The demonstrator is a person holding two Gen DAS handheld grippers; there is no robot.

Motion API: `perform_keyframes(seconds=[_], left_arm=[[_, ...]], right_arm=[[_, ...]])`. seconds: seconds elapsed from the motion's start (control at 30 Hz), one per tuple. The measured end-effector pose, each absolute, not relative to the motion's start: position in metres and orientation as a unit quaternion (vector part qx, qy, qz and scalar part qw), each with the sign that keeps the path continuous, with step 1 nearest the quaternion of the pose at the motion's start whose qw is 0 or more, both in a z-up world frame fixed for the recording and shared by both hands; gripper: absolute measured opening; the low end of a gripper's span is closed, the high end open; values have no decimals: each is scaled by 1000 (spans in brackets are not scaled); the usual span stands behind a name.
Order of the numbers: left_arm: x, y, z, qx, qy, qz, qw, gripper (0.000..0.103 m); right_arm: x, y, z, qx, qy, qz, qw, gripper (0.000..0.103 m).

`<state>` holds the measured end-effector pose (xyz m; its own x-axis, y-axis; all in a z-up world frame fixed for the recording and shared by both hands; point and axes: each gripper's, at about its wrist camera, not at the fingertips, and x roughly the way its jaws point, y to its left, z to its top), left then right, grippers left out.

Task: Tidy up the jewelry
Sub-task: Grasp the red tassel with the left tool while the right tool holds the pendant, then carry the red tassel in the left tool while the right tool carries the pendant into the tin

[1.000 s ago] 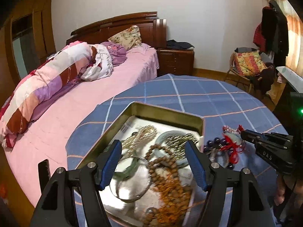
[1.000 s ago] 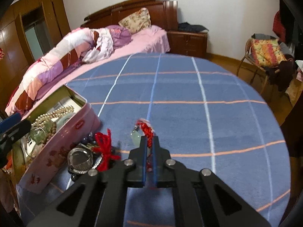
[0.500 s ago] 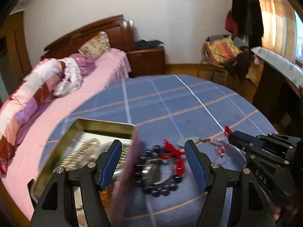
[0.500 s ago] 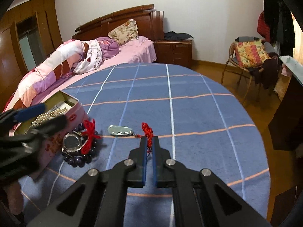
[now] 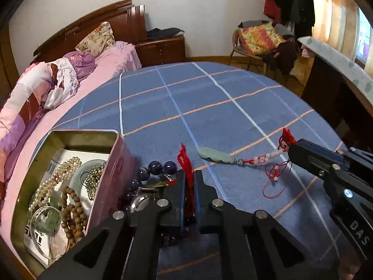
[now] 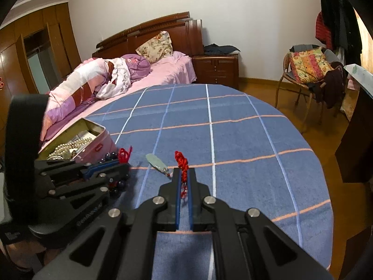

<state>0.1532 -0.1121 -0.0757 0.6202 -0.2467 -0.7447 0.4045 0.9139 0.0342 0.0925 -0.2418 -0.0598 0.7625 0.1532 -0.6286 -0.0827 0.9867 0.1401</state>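
While both tongs are busy: two loose pieces lie outside the tin on the blue checked counter.
Left tongs: jaws nearly together, clamped on the red tassel of the purple bead bracelet; the log's figure fell to almost nothing, so I read the grip as made.
Right tongs: closed tight on the red cord knot at the end of the jade pendant; the thin cord trails loose on the cloth below.
Purple bead bracelet: heaped just beside the pink wall of the tin, with a small round metal piece among its beads, touching the cloth.
Jade pendant: flat on the counter, between the two tongs, its cord stretched toward the right tongs.
Tin: open, near the counter's left edge, next to the bed.
Done, by my reading: pearl strand, brown wooden beads, a clear bangle and a pale green ring already sit inside the tin.
Left to do: both gripped pieces are not yet lifted; each needs carrying over the wall and releasing inside.
Progress: past halfway, I judge.
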Motion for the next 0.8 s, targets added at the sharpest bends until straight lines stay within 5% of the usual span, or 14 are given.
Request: perform_keyframes(seconds=[0.8], left_arm=[[111, -35, 21, 41, 307, -213, 927, 5]], right_arm=[[77, -225, -11, 59, 280, 101, 953, 7]])
